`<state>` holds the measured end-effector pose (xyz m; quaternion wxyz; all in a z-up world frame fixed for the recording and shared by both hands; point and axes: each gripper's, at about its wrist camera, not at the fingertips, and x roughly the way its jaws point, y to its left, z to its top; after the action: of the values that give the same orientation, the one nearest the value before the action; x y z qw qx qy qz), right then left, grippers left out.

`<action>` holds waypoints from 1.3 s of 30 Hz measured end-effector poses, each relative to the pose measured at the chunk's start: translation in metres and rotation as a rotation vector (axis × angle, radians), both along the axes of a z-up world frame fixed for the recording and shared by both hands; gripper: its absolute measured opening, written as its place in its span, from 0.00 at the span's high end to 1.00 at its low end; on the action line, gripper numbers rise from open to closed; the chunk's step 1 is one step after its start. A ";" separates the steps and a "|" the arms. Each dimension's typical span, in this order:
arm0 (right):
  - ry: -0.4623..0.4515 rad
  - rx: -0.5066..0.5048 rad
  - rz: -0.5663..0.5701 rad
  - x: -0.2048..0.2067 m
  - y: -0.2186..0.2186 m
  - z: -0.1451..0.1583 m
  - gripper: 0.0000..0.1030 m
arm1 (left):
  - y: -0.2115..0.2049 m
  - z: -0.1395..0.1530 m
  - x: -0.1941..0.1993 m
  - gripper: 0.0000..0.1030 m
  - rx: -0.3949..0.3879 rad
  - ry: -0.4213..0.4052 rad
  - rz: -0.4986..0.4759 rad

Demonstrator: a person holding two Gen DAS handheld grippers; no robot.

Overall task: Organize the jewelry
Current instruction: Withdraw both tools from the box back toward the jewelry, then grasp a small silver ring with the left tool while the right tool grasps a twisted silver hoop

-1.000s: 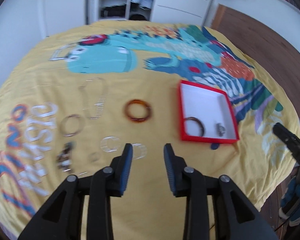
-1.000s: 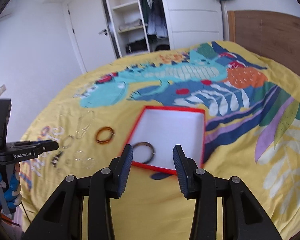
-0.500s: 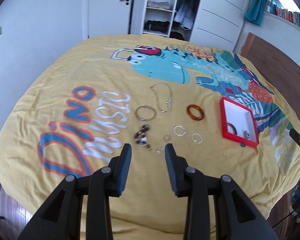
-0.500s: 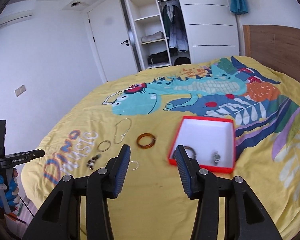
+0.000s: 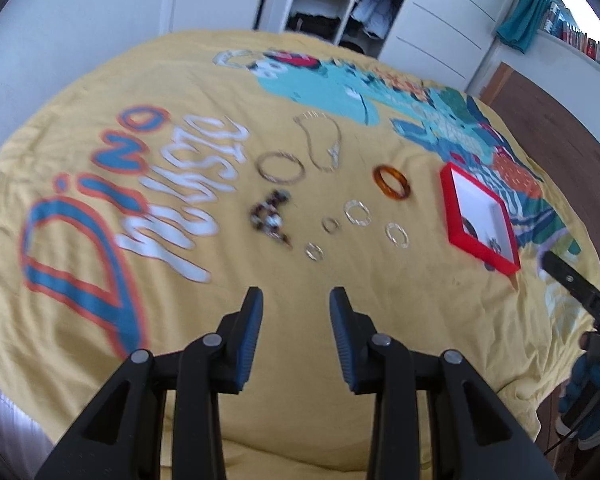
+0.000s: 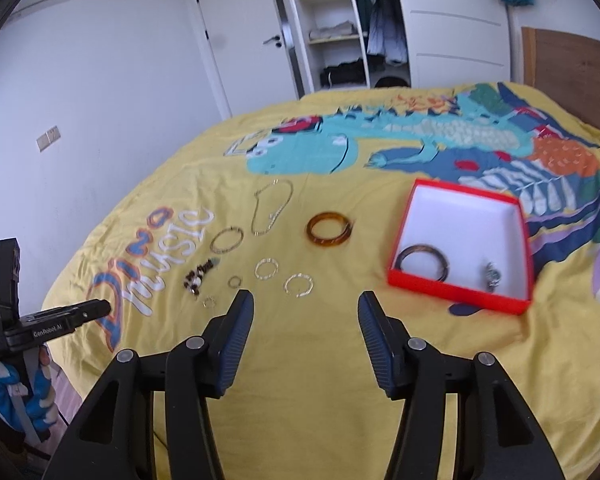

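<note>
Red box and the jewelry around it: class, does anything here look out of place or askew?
Only a dark bangle and a small silvery piece lie in the red box, which sits skewed on the yellow bedspread. The amber bangle, chain necklace, several rings and a beaded piece lie loose outside.

Glossy amber plastic bangle (image 6: 329,229) and shiny metal chain (image 6: 271,207) lie on matt yellow cloth bedspread (image 6: 340,360).

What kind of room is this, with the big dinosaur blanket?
Most likely a bedroom. The yellow dinosaur bedspread covers a bed with a wooden headboard behind it, and an open wardrobe by the wall holds folded clothes and hanging jackets. Jewelry and a red box lie on the bed.
</note>
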<state>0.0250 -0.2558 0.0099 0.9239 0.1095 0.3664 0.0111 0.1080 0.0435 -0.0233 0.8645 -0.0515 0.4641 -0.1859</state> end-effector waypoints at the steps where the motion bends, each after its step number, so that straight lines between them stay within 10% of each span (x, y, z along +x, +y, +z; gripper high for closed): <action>1: 0.016 0.001 0.014 0.006 0.003 -0.008 0.48 | -0.006 -0.007 0.004 0.68 -0.003 0.011 -0.014; 17: 0.157 0.021 0.142 0.096 0.008 -0.100 0.45 | -0.069 -0.077 0.068 0.68 0.044 0.112 -0.039; 39: 0.227 -0.012 0.243 0.166 0.018 -0.147 0.41 | -0.085 -0.101 0.099 0.70 0.089 0.155 0.041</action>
<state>0.1907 -0.2380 -0.1373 0.8690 0.0593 0.4792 0.1080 0.2065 -0.0419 -0.1243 0.8311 -0.0367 0.5363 -0.1427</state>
